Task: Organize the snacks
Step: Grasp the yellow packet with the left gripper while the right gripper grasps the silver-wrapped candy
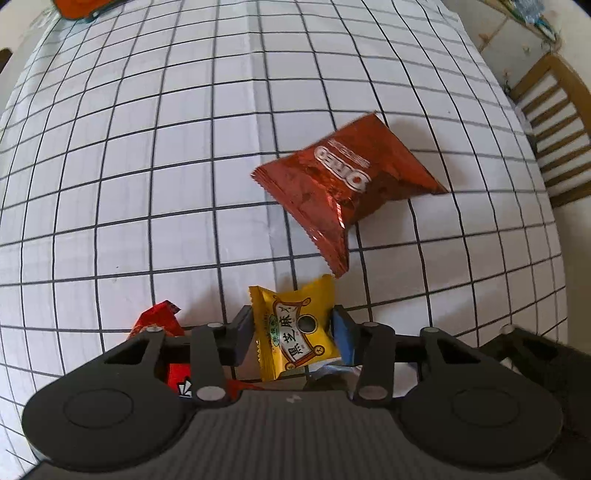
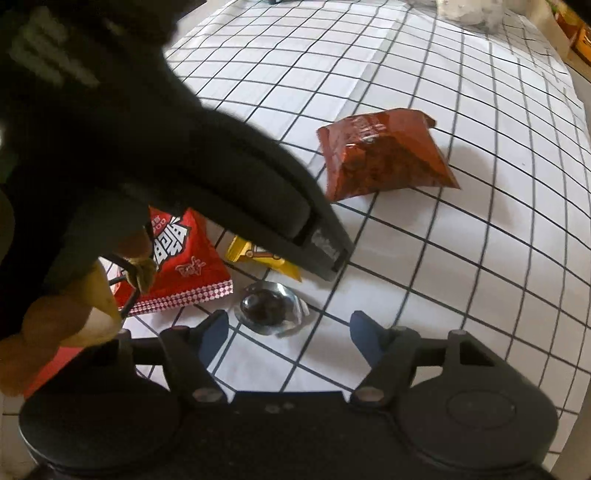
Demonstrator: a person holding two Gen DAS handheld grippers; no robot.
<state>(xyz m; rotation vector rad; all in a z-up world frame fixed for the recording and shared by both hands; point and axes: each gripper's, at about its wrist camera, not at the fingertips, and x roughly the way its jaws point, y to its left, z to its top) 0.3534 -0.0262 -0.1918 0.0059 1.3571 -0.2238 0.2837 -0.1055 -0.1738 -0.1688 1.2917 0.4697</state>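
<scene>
A yellow snack packet [image 1: 295, 328] lies on the checked tablecloth [image 1: 184, 147], and the pads of my left gripper [image 1: 293, 322] press on its two sides. In the right wrist view the left gripper [image 2: 325, 254] points down over that yellow packet [image 2: 266, 260]. A clear foil packet with a dark sweet [image 2: 267, 308] lies just ahead of my right gripper [image 2: 289, 326], whose blue pads stand wide apart without touching it. Farther off lies a red-brown Oreo bag [image 1: 343, 177] [image 2: 384, 158]. Beside the yellow packet sits a red snack bag [image 2: 184, 254] [image 1: 159, 317].
A wooden chair [image 1: 554, 122] stands past the table's right edge. An orange pack [image 1: 77, 7] sits at the far left corner. A clear plastic bag [image 2: 469, 11] lies at the far edge. A hand [image 2: 55, 332] holds the left gripper at the lower left.
</scene>
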